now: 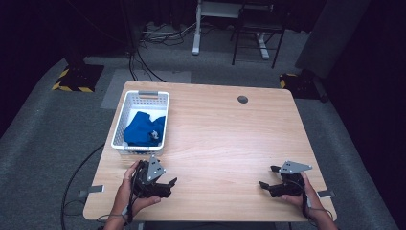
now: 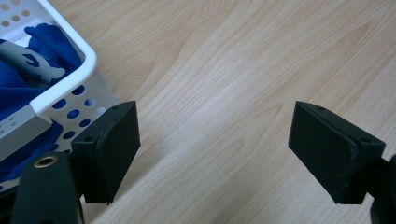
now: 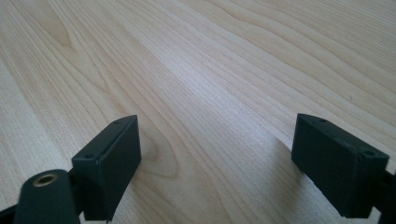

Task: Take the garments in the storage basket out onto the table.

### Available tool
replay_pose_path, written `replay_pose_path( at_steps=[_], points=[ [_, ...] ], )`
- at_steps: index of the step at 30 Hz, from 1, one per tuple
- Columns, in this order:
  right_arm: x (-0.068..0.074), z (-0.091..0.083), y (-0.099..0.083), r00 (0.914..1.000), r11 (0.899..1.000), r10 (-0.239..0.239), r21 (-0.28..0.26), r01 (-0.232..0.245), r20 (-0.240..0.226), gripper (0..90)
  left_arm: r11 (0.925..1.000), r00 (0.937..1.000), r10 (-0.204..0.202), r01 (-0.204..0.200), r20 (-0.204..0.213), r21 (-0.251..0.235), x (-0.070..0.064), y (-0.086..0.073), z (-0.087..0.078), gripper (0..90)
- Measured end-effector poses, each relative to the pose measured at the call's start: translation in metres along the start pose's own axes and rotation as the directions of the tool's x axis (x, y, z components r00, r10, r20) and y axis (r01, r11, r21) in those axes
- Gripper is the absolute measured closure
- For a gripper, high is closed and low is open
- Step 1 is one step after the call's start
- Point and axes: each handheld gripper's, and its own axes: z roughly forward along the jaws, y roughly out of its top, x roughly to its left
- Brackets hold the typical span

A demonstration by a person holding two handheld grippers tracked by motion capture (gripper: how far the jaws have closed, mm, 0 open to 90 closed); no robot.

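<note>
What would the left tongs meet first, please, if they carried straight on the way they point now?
Probably only bare table: the left tongs stand open over plain wood, with the white basket of blue cloth off to one side of their line, though depth is hard to judge.

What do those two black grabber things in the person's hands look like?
Both are black. The left gripper and the right gripper each carry a grey three-cornered plate on top. Close up, each has two blocky black jaws with flat faces and small screw holes, plus a brass-coloured ring on a rounded black part. The forearms look bare, with no sleeves.
</note>
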Motion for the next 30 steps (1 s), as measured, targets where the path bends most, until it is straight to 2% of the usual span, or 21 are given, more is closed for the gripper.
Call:
replay_pose_path(
  at_steps=[10,15,30],
  points=[
    [-0.0002,-0.0004,-0.0003,1.0000,1.000,-0.003,-0.001,0.003,-0.003,16.3,1.0000,0.9999,0.002,-0.002,-0.010,-0.001,0.0021,-0.0015,-0.0014,16.5],
    [-0.0002,-0.0004,-0.0004,1.0000,1.000,-0.004,-0.001,0.004,-0.004,16.3,0.9998,0.9997,-0.014,0.013,-0.018,-0.016,0.0043,-0.0020,-0.0038,16.5],
    [-0.0003,-0.0006,-0.0006,1.0000,1.000,-0.005,-0.001,0.005,-0.006,16.3,0.9994,0.9990,-0.007,0.006,-0.044,-0.035,0.0093,0.0030,-0.0098,16.5]
  ],
)
